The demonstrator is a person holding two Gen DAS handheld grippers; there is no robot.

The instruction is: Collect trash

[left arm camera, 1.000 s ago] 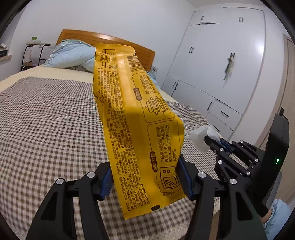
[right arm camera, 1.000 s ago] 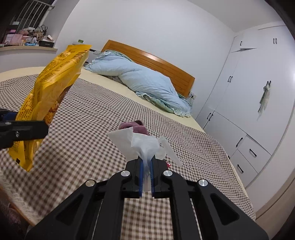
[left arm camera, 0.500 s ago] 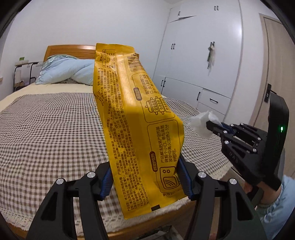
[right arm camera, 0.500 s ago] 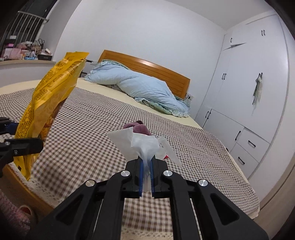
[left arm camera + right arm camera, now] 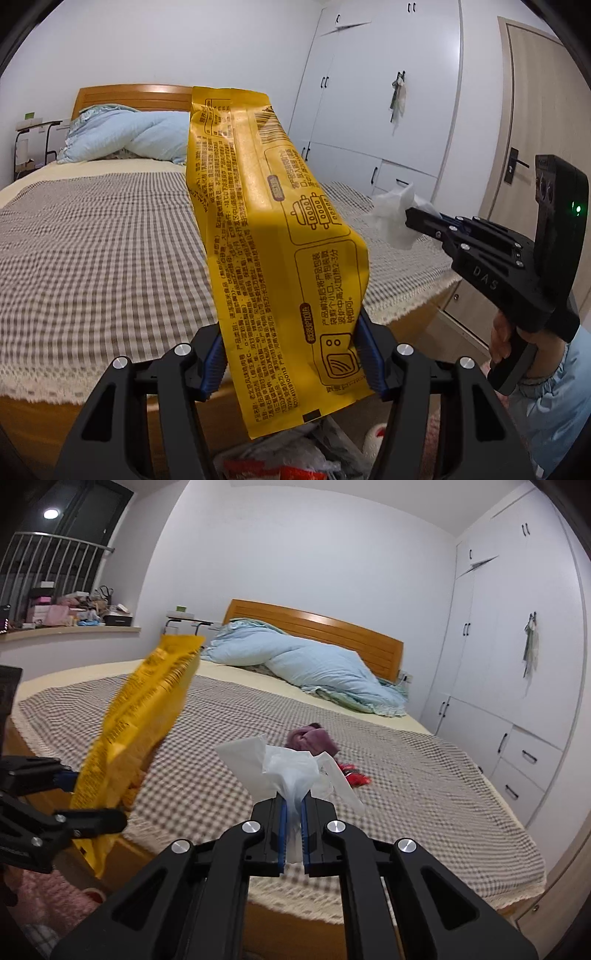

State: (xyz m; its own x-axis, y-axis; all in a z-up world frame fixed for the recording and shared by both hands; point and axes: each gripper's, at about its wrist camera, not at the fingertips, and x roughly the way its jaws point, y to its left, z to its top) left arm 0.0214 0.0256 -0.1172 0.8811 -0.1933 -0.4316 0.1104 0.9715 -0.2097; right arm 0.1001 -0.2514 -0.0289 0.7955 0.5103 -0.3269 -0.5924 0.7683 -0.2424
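So the left gripper [image 5: 291,354] has its jaws clamped on the lower end of a long yellow snack wrapper [image 5: 273,236], long axis running up and away toward the headboard, barcode near the top, packed with small Chinese print I can't really read. Right gripper [image 5: 291,834] is pinched tight on a crumpled white tissue [image 5: 288,771], sticking straight up. "DAS" is moulded on its side. Both hover off the foot of the checkered bed [image 5: 406,775]

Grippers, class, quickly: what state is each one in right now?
Left gripper: shut on the yellow snack bag.
Right gripper: shut on the white tissue.
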